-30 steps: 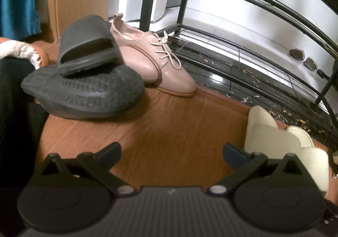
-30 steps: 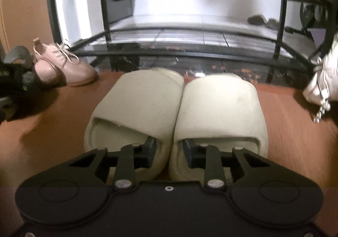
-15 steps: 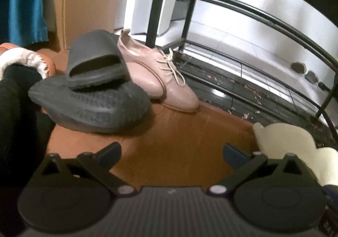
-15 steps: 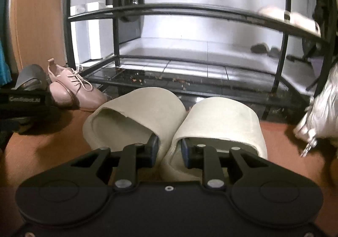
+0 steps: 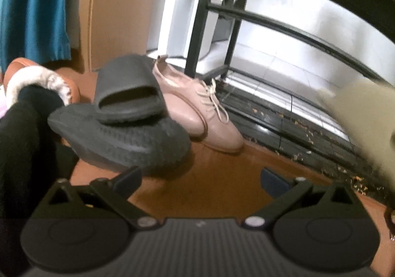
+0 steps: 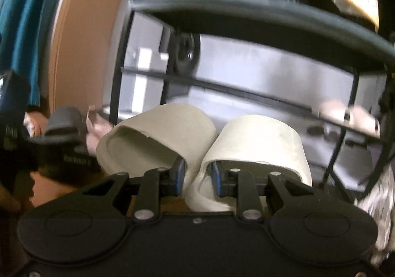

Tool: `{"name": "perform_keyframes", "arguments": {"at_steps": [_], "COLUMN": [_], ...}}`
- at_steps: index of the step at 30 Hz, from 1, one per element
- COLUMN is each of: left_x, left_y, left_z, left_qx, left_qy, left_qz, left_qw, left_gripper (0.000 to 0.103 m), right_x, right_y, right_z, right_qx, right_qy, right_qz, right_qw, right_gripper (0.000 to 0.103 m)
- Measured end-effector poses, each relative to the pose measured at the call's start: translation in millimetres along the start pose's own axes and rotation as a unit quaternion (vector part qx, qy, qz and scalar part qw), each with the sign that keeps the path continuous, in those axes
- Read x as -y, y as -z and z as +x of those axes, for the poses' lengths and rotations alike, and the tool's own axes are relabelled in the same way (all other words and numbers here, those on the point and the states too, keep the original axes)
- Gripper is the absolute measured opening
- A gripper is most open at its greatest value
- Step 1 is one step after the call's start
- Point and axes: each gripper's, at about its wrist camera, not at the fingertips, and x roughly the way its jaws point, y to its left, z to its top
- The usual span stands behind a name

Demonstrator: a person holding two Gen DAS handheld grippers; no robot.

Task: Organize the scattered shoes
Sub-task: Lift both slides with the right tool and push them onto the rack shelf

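Cream foam slippers lifted toward the black metal shoe rack

The pair of cream foam slippers (image 6: pixel 205 143), on the floor a second ago, now hangs raised before the black metal shoe rack (image 6: pixel 259 15), their inner walls pinched together by the right gripper (image 6: pixel 197 175). The left gripper (image 5: pixel 201 179) stays wide open and empty, near the dark grey rubber slides (image 5: pixel 123 116) and the pink lace-up shoe (image 5: pixel 197 106).

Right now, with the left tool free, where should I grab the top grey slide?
Take the grey slide by its strap arch, from the open end facing the left tool: one finger into the opening, one above. It lies tilted on the upturned slide, so expect some rocking.
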Motion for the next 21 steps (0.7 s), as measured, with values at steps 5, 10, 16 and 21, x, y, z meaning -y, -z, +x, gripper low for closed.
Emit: {"name": "perform_keyframes", "arguments": {"at_steps": [5,10,16,21], "left_x": [0,9,39,62], "left_y": [-1,1,-1,1], "left_z": [-2,-2,-11,-12], "left_qx": [0.017,0.024,0.056,0.072], "left_qy": [-0.004,-0.014,0.011,0.03], "left_qz": [-0.002,-0.016,-0.003,0.029], "left_qw": [0.9998,0.9995,0.9983,0.9965], "left_gripper": [0.102,0.102,0.102,0.102], "right_x": [15,52,102,140], "right_y": [-29,-55,-74,-75], "right_z": [7,50,119,174], "right_qx": [0.073,0.082,0.077,0.052], "right_qy": [0.015,0.027,0.045,0.047], "right_qz": [-0.014,-0.001,-0.011,0.004], "right_qw": [0.997,0.996,0.996,0.998], "right_gripper": [0.024,0.024,0.024,0.025]}}
